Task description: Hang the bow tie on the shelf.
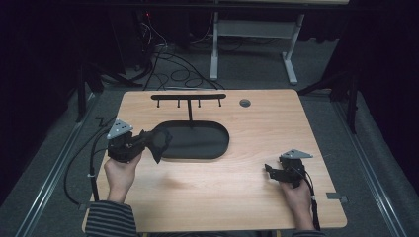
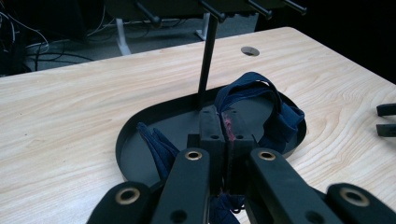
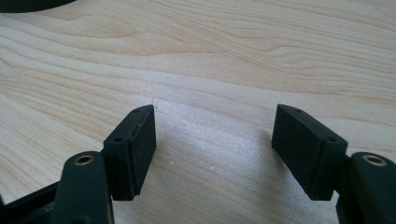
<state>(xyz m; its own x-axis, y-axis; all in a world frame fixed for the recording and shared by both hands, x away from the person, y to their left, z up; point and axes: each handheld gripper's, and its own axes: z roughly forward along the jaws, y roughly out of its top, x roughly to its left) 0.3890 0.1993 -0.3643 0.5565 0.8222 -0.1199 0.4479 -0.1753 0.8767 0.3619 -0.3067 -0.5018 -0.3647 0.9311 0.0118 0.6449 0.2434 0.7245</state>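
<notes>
navy blue cloth (image 2: 261, 100), a soft strappy garment, is hanging pinched between the closed jaws of the left hand-held gripper (image 2: 223, 128), just above the black oval tray (image 1: 217, 140) that is forming the base of a black metal hook rack (image 1: 188, 97) on the light wooden table (image 1: 222, 182). its loops are drooping down toward the tray floor. the right hand-held gripper (image 3: 215, 140) is resting low over bare table near the right edge, its jaws standing wide apart and holding nothing. the risk i am judging from here: the grip is catching only a thin fold, so the cloth may be slipping out as it is being lifted toward the hooks. a dangling strap could also be snagging on the upright post (image 2: 207, 60), or missing a peg because the loop is sagging shut.
</notes>
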